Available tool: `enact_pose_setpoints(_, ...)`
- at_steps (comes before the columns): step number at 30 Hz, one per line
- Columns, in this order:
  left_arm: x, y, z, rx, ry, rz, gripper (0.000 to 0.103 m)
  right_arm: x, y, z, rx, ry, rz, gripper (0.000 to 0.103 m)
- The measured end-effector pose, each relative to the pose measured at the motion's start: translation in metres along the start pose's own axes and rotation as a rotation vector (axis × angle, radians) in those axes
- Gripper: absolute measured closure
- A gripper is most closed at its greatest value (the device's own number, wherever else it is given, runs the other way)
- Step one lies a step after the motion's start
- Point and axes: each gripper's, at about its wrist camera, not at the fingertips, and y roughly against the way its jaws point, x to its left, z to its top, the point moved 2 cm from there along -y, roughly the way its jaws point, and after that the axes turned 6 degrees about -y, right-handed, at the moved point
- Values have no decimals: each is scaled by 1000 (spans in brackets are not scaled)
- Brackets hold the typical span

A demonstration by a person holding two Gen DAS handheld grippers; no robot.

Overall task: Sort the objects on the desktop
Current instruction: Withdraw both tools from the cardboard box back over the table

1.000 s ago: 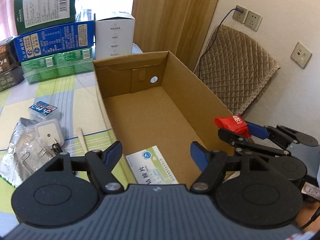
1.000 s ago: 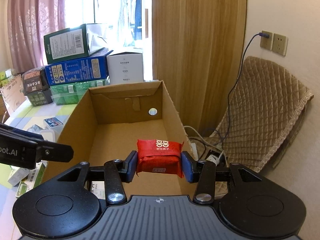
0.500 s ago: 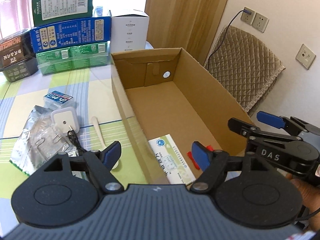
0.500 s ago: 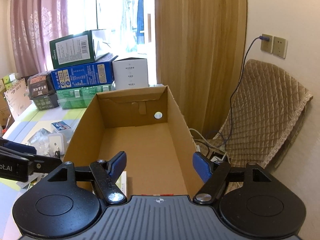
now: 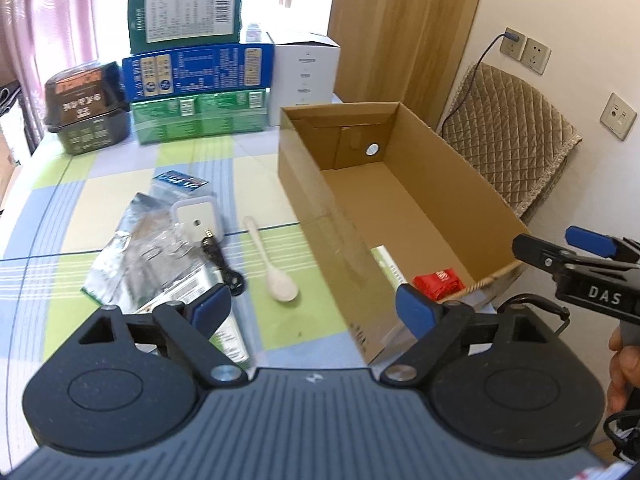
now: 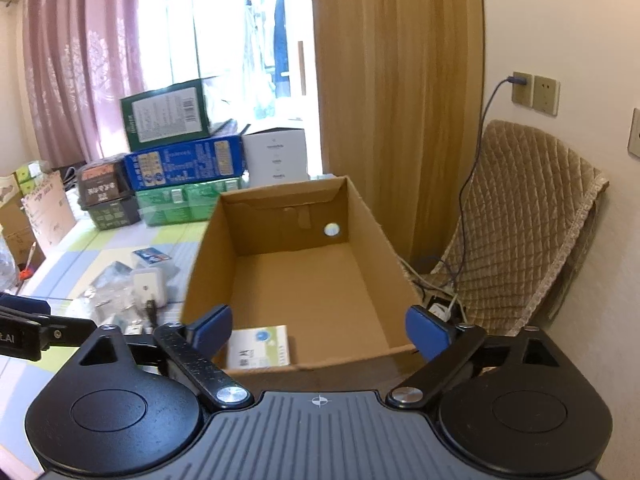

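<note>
Resting on the floor of the open cardboard box (image 5: 420,200), the red packet (image 5: 438,282) lies at the near end beside a white-and-green leaflet box (image 6: 258,346), below and ahead of the right gripper (image 6: 318,330). That gripper's jaws have just been opening and now stand spread wide with nothing between the blue pads; it points down over the near rim of the box. The left gripper (image 5: 314,308) is likewise spread wide, its jaws having just been opening, empty, aimed down at the table (image 5: 120,208) just left of the box wall. A hand (image 5: 622,368) grips the right tool's handle at the frame edge. On the checked green, yellow and blue tablecloth lie a white plastic spoon (image 5: 276,268), a crinkled silver foil pouch (image 5: 140,256), a white square adapter (image 5: 196,220) with a black cable (image 5: 222,260), and a small blue card (image 5: 180,180). Stacked printed cartons (image 5: 196,84) stand at the far edge. A quilted tan cover (image 5: 508,148) drapes against the wall.
</note>
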Motion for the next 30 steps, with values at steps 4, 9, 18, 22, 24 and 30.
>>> enact_pose_setpoints(4, 11, 17, -13, -11, 10, 19, 9, 16, 10, -6, 12, -4, 29, 3)
enact_pose_setpoints(9, 28, 34, -29, -18, 30, 50, 3, 37, 19, -12, 25, 12, 65, 2)
enact_pose_setpoints(18, 68, 61, -65, -2, 33, 139, 2, 74, 28, -31, 55, 38, 134, 2)
enact_pose_setpoints(22, 91, 70, -81, 12, 62, 174, 2, 90, 27, -42, 81, 59, 167, 2)
enact_pose_setpoints(24, 101, 74, -87, 19, 68, 189, 2, 96, 26, -47, 89, 72, 177, 2)
enact_pose_setpoints(30, 122, 81, -99, 28, 82, 207, 2, 110, 25, -57, 105, 101, 201, 2)
